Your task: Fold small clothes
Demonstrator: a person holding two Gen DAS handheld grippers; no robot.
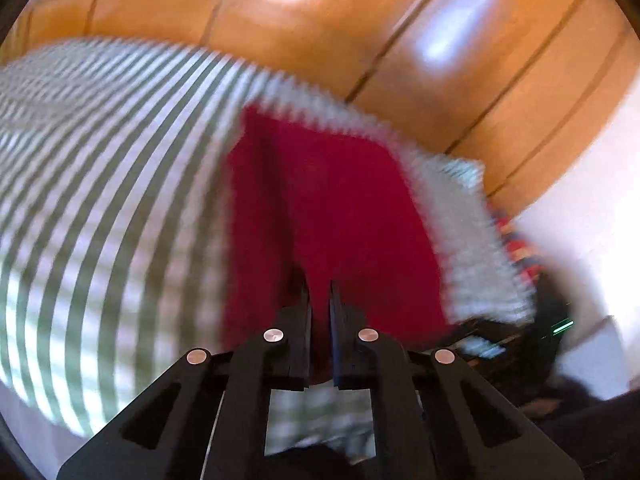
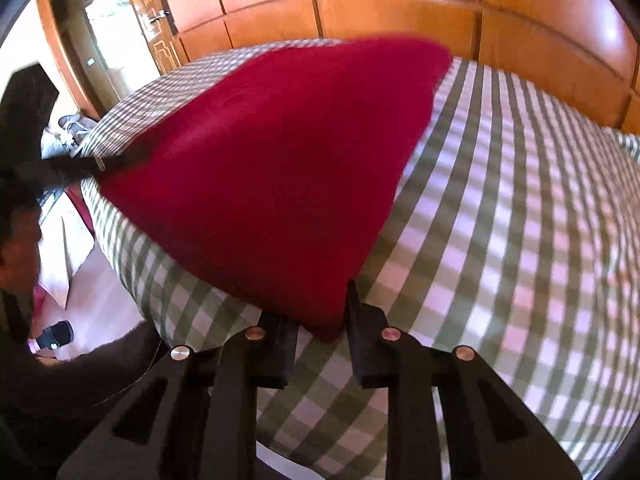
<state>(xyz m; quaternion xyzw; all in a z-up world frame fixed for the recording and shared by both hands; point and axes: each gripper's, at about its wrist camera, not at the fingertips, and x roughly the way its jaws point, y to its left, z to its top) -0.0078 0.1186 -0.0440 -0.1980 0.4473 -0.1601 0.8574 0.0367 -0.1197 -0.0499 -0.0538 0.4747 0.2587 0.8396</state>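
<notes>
— Where's the red cloth (image 2: 272, 168)?

— Spread over the checked bed (image 2: 500, 208), stretched between both claws. Its near corner sits clamped in the right claw (image 2: 320, 320), fingers pinched on the fabric.

— And the left claw (image 1: 320, 292)?

— Jaws drawn nearly together, red cloth running up between them; that view is blurred, but it looks gripped. From the right, its dark tip meets the cloth's far-left edge.

— Behind?

— Wooden wardrobe panels (image 2: 400, 0).
</notes>
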